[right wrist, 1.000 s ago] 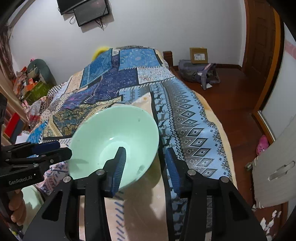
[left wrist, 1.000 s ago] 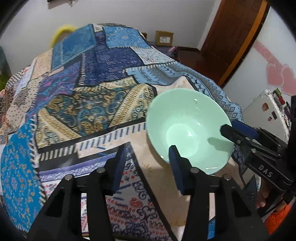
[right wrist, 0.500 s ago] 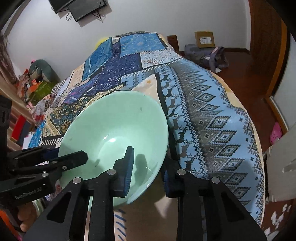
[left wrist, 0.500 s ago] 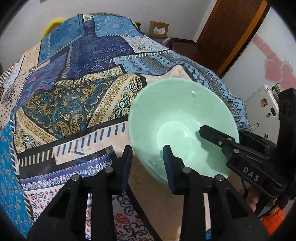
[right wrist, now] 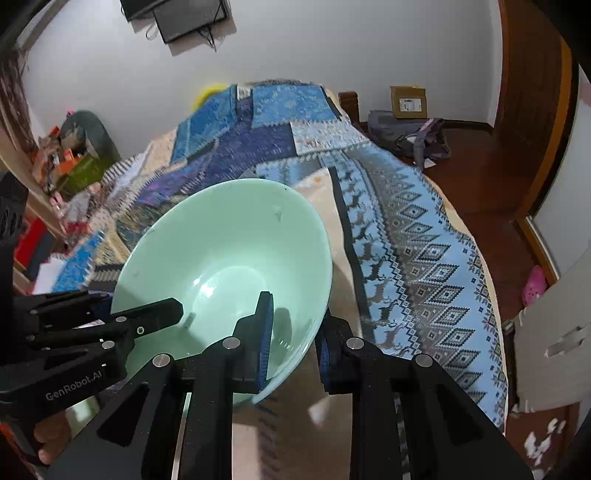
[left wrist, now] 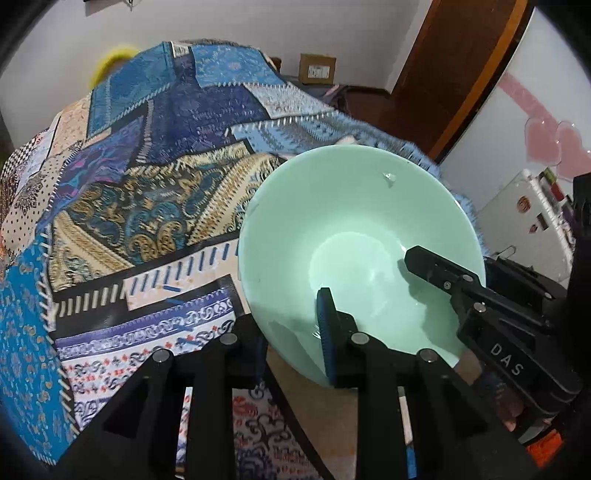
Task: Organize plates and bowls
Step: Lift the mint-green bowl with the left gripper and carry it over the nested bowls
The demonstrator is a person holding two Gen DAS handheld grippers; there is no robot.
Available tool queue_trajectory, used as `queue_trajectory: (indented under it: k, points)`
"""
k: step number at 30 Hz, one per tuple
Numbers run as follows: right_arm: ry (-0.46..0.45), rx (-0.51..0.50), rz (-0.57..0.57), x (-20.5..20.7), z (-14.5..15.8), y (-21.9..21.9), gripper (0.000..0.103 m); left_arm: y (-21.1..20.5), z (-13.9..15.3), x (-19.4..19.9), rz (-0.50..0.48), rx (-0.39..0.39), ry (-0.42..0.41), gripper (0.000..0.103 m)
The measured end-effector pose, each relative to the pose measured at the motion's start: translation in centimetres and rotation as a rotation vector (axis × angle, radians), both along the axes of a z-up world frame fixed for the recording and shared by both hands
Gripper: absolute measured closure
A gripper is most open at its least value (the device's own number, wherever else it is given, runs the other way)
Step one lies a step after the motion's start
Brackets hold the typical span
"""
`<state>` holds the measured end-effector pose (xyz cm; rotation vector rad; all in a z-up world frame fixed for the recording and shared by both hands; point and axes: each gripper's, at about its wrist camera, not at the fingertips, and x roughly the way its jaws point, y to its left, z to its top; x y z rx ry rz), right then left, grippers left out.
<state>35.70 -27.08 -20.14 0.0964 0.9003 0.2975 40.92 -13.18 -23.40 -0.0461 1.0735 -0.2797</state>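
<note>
- Mint-green bowl [left wrist: 354, 236] sits tilted above the patchwork bedspread [left wrist: 155, 206], pinched at opposite rim edges by both tongs.
- Left gripper [left wrist: 295, 332]: narrow, closed on the near rim of the bowl, one blue-padded finger inside, the other outside under the wall.
- Right gripper [right wrist: 295, 336]: narrow too, clamped on the bowl's rim the same way, blue pad inside, second finger outside.
- Left wrist view only: pink heart stickers [left wrist: 546, 144] on the wall and a white appliance [left wrist: 532, 221] with magnets. The right tong enters here from the right, marked "DAS".
- Right wrist view only: a wall-mounted screen [right wrist: 184, 14], cluttered shelves [right wrist: 55, 166] at left, a grey bag [right wrist: 410, 136] on the wooden floor, a cardboard box [right wrist: 408, 101].
- Hidden: the bowl's underside and foot; whether it touches the cloth cannot be told. The left gripper's outer finger is mostly behind the bowl wall. Far bedspread is motion-blurred in the right view.
- Against one second ago: both tongs were wide and short of the rim, with the bowl resting lower on the bed; now they grip it and it fills more of each view.
</note>
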Motion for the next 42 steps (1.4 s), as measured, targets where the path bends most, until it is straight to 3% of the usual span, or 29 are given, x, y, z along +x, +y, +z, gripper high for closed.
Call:
queue_trajectory:
  k: [10,22,36,42]
  points:
    - [-0.108,0.037,0.048,-2.7,5.2,2.7,0.084,3.0,6.1,-4.5,0.047,-0.019,-0.079,0.079]
    - [-0.175,0.065,0.126,-7.0,8.6,6.8,0.084,7.4,11.7,-11.9,0.118,-0.001,-0.153,0.079]
    - [-0.202,0.067,0.218,-12.0,9.3,12.1,0.083,12.8,14.2,-19.8,0.176,0.046,-0.218,0.079]
    - [-0.216,0.068,0.249,-14.1,9.7,14.4,0.083,15.4,14.8,-22.8,0.211,0.024,-0.229,0.079]
